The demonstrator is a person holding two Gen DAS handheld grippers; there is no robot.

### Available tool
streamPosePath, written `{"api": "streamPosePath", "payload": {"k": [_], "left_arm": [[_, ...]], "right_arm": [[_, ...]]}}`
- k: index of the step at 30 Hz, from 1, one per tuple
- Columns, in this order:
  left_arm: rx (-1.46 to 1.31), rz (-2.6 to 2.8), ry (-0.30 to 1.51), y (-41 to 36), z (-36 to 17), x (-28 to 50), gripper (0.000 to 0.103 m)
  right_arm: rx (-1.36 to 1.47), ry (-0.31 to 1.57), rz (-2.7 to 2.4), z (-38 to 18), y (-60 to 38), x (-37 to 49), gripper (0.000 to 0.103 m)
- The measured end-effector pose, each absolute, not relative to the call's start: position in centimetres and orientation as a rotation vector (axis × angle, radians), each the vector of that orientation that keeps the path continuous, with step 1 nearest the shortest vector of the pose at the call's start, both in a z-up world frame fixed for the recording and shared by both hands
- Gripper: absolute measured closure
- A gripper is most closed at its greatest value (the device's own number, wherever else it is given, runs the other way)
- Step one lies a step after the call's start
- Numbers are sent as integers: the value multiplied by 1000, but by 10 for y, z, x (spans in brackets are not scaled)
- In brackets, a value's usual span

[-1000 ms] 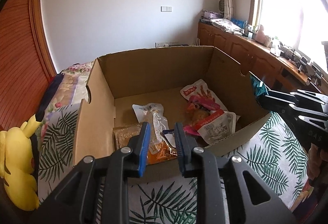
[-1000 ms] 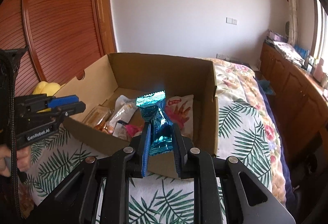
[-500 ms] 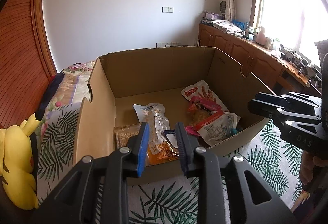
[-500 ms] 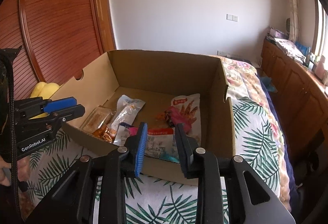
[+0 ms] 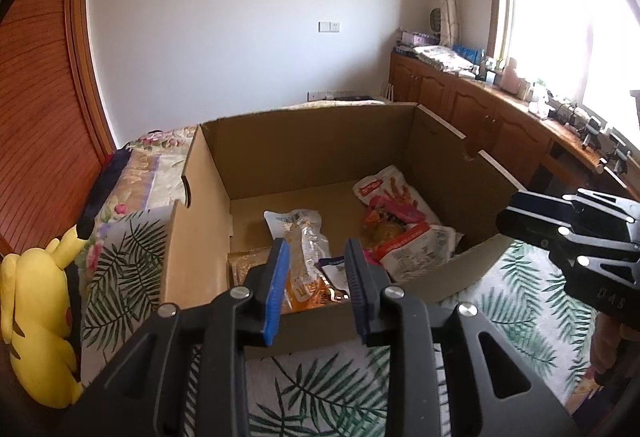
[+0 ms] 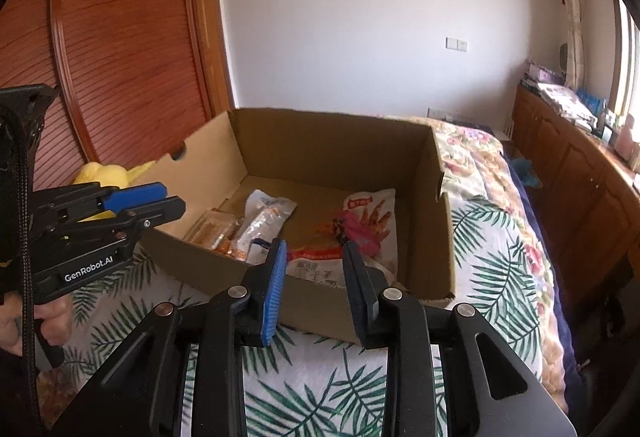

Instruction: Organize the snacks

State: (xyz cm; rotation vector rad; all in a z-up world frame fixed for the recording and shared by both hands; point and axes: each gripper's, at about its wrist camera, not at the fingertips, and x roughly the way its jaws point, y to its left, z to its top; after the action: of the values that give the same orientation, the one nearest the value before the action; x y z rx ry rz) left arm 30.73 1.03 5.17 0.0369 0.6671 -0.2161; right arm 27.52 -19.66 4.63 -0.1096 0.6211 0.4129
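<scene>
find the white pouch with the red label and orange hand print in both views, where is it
Left wrist: pouch at the box's far right, leaning on the right wall.
Right wrist: pouch right of centre on the floor of the box, just beyond the right gripper.
Shared landmark: the pink packet lying on it.

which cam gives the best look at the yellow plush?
Left wrist: the yellow plush shows nearly whole, lying left of the box. Right wrist shows only its top behind the left gripper.
</scene>
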Motion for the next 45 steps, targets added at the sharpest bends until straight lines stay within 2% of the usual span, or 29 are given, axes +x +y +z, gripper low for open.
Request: {"api": "streamPosePath", "payload": {"k": [15,21,24,26,29,45], "left_arm": [[54,-248,564,6,113,223,54],[90,-240,537,1,118,197,49],[110,-230,513,-2,116,186,33],[107,-226,496,-3,115,180,30],[94,-220,495,-2,111,174,27],[90,-138,510,-11,88,115,24]], "right_arm": [[-63,532,388,84,-207,202,50],[-47,500,354,87,-216,181,34],[-56,484,335,86,-219,172,27],[-47,479,331,84,-222,167,20],[-36,474,333,82,-227,157,14],[-23,462,273,67,-246,103,11]]}}
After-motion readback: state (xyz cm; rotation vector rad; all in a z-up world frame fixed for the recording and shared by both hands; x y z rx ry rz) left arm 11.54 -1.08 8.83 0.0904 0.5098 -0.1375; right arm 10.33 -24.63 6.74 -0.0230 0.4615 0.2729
